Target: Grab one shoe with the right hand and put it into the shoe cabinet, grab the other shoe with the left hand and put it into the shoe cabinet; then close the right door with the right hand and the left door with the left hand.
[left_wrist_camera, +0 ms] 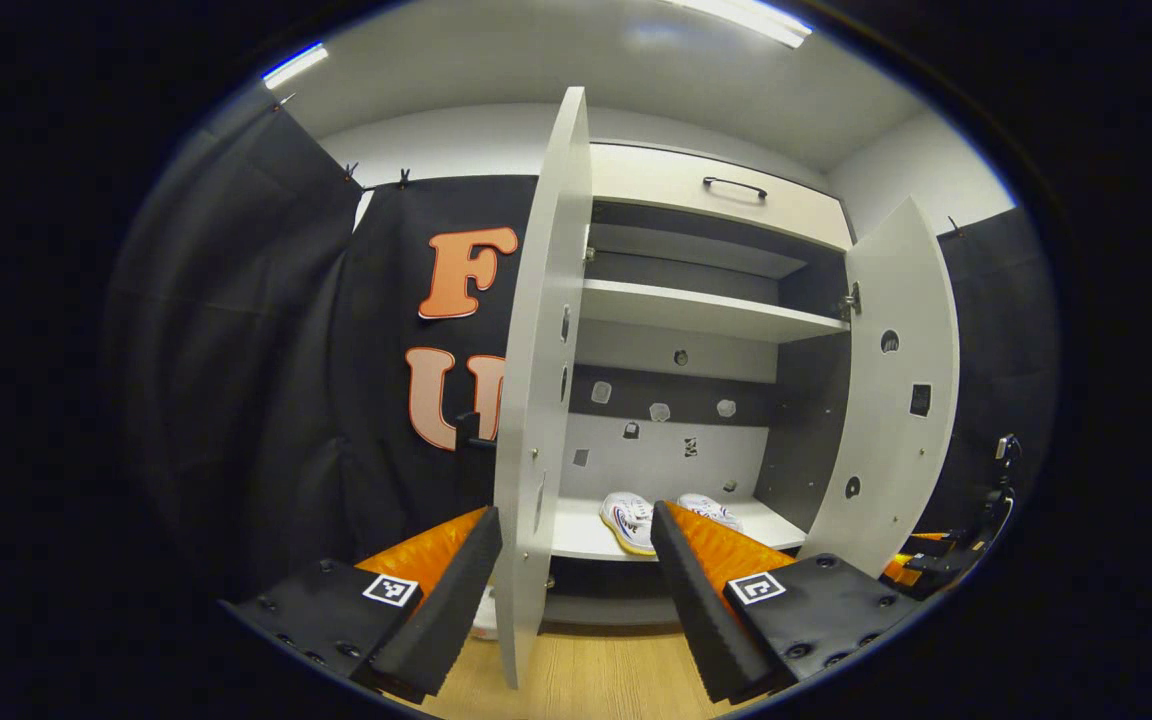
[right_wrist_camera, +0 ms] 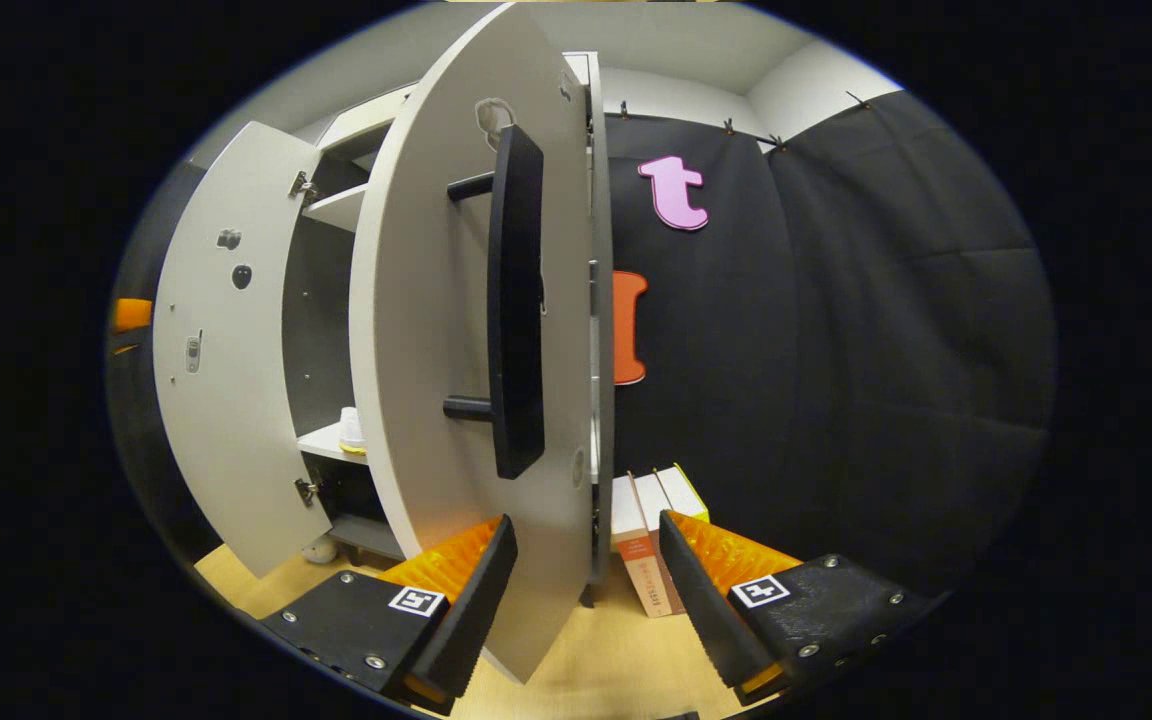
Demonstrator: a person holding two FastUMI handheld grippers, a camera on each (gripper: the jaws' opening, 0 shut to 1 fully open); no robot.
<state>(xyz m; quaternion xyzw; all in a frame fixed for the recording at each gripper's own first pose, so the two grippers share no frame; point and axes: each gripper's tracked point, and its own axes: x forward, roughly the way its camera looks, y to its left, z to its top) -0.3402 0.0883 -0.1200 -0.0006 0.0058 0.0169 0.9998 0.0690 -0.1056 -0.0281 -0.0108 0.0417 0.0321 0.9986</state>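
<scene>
In the left gripper view I count two white shoes (left_wrist_camera: 628, 520) side by side on the bottom shelf (left_wrist_camera: 586, 540) of the shoe cabinet (left_wrist_camera: 716, 190), soles toward me, long axes running front to back. Both doors stand open: left door (left_wrist_camera: 541, 390) edge-on, right door (left_wrist_camera: 891, 400) swung wide. My left gripper (left_wrist_camera: 576, 590) is spread, empty.

In the right gripper view, the right door's black handle (right_wrist_camera: 516, 300) runs vertically. My right gripper (right_wrist_camera: 586, 590) is spread wide, straddling the door's lower edge.

Left gripper's finger (left_wrist_camera: 696, 575) hides part of the 2 shoes (left_wrist_camera: 628, 520).
</scene>
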